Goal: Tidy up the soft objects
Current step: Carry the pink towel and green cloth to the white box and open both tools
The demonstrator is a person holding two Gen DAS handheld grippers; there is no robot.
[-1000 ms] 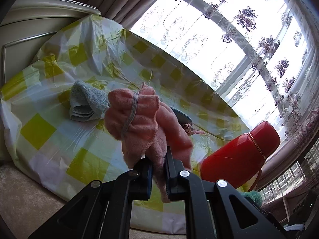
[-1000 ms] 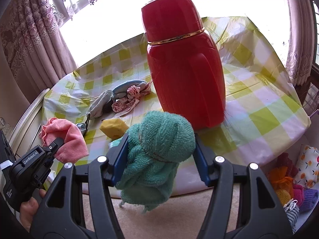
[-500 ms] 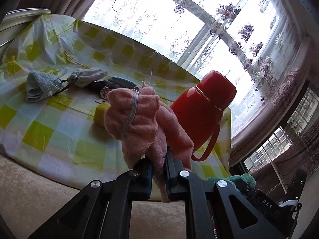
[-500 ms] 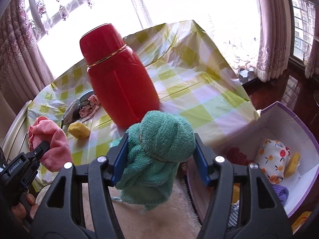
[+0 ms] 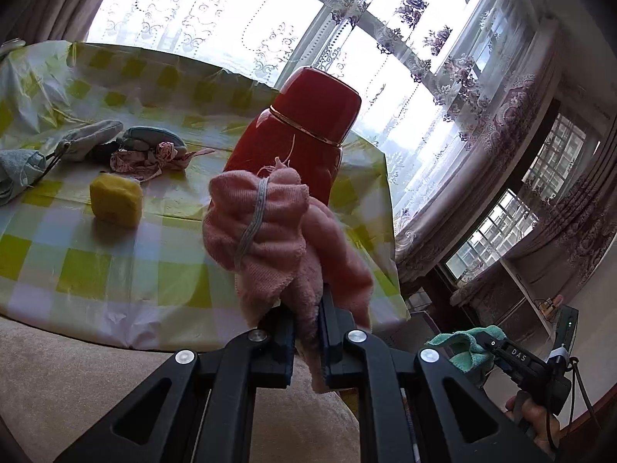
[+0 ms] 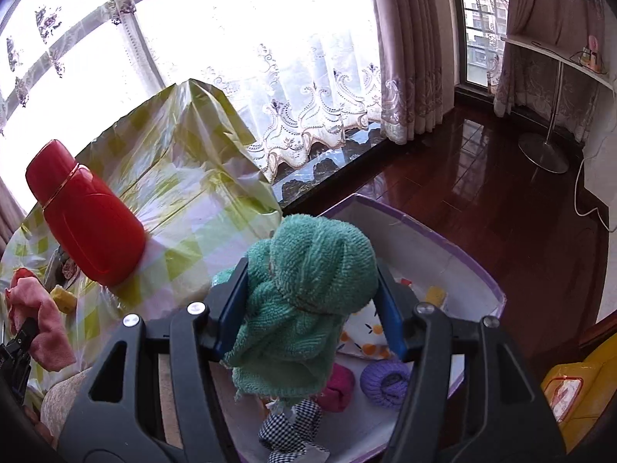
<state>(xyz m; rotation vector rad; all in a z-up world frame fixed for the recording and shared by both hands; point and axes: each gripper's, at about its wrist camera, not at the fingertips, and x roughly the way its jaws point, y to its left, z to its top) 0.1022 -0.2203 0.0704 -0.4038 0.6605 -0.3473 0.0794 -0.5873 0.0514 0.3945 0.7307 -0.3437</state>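
My left gripper [image 5: 308, 305] is shut on a pink towel [image 5: 270, 231] bound with a grey band, held in the air off the table's edge. My right gripper [image 6: 312, 308] is shut on a rolled green towel [image 6: 312, 277], held above a white box with a purple rim [image 6: 443, 235]. The box holds several soft things: a purple yarn ball [image 6: 385, 380], a magenta cloth [image 6: 339, 386], an orange-print cloth [image 6: 362, 332] and a checked cloth [image 6: 289, 424]. The green towel also shows in the left wrist view [image 5: 459, 347]. The pink towel shows in the right wrist view [image 6: 34, 316].
A red thermos [image 5: 308, 127] stands on the table with the yellow-checked cover [image 5: 115, 262]. On it lie a yellow sponge [image 5: 115, 200], a grey pouch [image 5: 88, 139], a pink patterned cloth [image 5: 154, 158] and a pale blue towel [image 5: 15, 173]. Dark wood floor [image 6: 501, 200] lies beyond the box.
Both grippers have swung right, away from the table. The right gripper with the green towel has come over the box. The left gripper still holds the pink towel.
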